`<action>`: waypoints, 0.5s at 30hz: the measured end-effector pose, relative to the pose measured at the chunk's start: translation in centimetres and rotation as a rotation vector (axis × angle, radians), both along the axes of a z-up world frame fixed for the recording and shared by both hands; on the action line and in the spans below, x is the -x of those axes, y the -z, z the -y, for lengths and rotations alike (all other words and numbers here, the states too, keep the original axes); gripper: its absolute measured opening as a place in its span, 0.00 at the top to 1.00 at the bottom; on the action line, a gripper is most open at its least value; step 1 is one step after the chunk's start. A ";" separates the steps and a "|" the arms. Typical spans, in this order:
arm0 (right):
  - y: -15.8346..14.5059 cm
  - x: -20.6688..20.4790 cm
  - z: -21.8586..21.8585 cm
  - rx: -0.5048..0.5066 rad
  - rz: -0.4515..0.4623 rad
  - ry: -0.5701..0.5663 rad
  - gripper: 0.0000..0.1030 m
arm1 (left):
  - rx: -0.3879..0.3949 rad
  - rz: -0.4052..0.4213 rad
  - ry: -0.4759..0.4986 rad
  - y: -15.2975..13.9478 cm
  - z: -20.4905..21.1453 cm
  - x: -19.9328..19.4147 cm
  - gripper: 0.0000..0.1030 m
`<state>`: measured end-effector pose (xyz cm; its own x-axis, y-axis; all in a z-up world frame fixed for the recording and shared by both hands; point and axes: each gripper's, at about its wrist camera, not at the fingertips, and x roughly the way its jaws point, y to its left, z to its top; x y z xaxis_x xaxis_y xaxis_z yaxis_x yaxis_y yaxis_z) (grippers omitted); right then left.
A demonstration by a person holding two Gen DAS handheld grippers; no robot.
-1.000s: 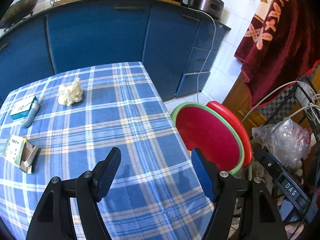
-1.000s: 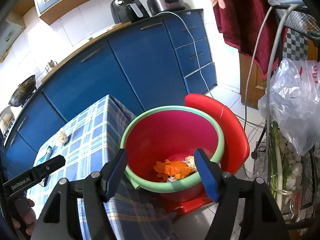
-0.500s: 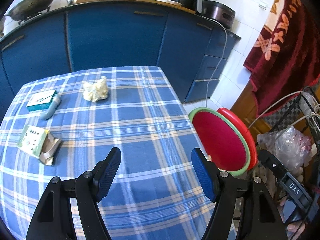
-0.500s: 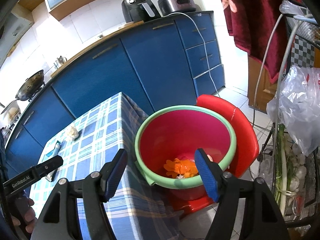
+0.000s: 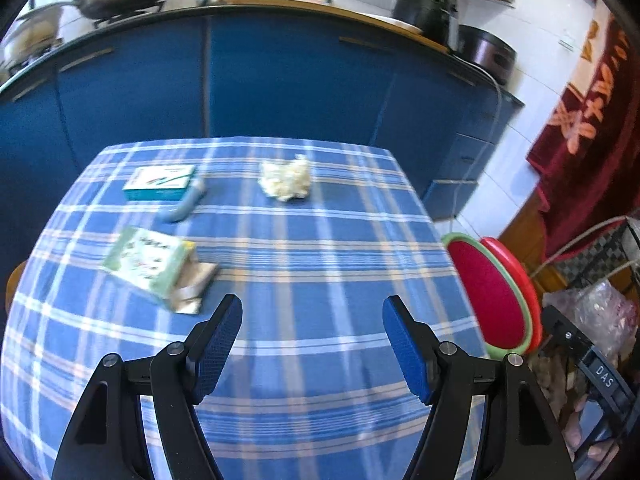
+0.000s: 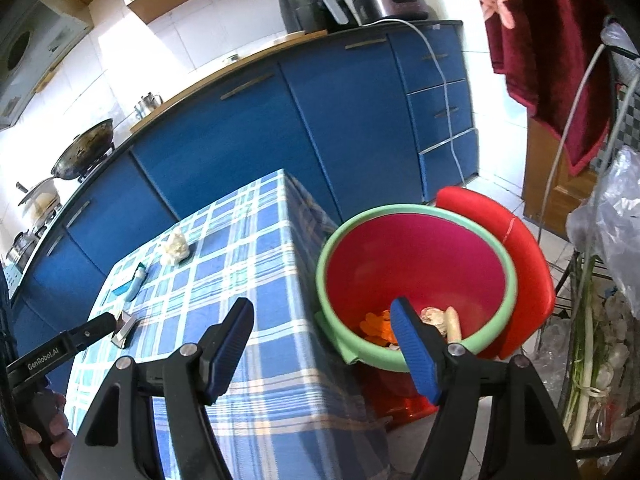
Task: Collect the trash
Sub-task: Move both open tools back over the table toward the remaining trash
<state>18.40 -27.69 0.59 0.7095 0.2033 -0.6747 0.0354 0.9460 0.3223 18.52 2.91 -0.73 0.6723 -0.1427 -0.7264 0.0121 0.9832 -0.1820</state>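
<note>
The left gripper (image 5: 312, 344) stands open and empty over the near table (image 5: 320, 360). In the last second its view has swung from the basin (image 5: 490, 292) toward the litter, so the torn packet (image 5: 156, 270) now lies just ahead and to the left: likely the next pick. The right gripper (image 6: 322, 344) is also open with nothing between its pads, tilted down at the table's edge beside the basin (image 6: 416, 268) (which already holds orange scraps (image 6: 376, 326)). Farther off lie the tube (image 5: 186, 206), the box (image 5: 160, 182) and the paper wad (image 5: 286, 178).
</note>
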 end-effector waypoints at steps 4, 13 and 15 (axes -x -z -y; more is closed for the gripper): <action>0.2 -0.2 -1.0 -0.004 -0.008 -0.017 0.29 | -0.006 -0.003 -0.045 0.2 -2.3 0.3 0.28; 0.6 -0.6 -2.5 0.006 -0.029 -0.047 0.29 | -0.019 -0.018 -0.149 1.3 -6.6 -0.3 0.28; 0.7 -0.6 -2.7 0.007 -0.033 -0.051 0.29 | -0.027 -0.024 -0.167 1.5 -7.4 -0.6 0.28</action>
